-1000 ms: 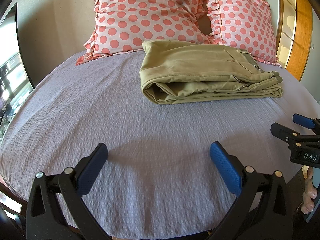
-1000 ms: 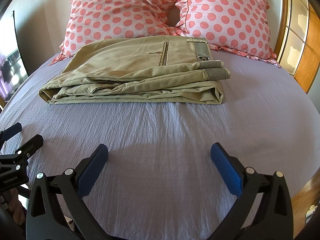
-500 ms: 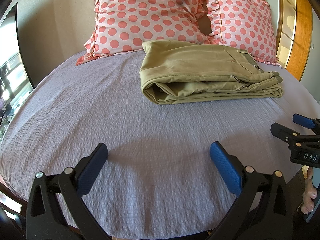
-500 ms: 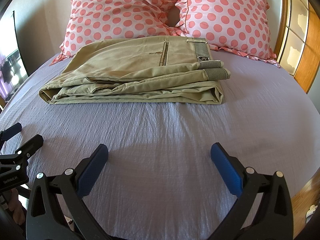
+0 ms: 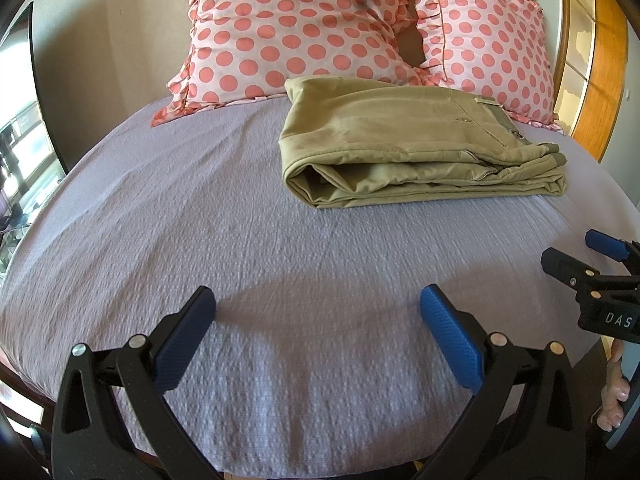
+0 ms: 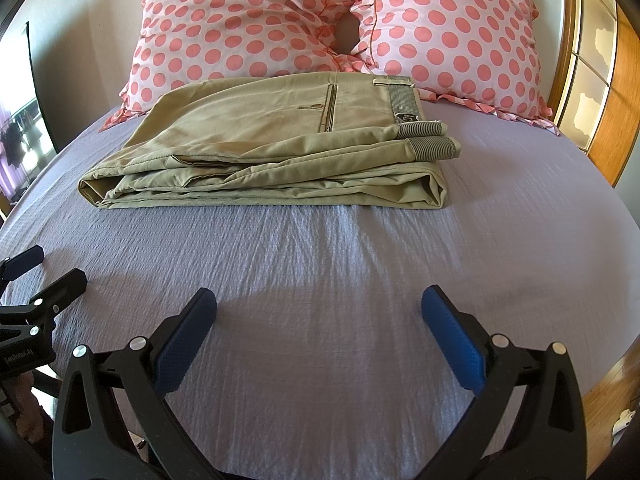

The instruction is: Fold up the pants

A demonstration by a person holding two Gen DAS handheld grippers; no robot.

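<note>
**Khaki, lilac and coral dots**

The pants (image 6: 272, 148) are plain khaki, with a grey-striped lining at the waistband (image 6: 404, 98). The bedspread (image 6: 320, 264) is pale lilac with a fine woven texture. Both pillows (image 6: 236, 20) are light pink with coral polka dots. The headboard (image 6: 616, 112) is orange-brown wood. Each gripper, left (image 5: 318, 304) and right (image 6: 319, 304), is black with blue pads (image 6: 454, 338).
</note>
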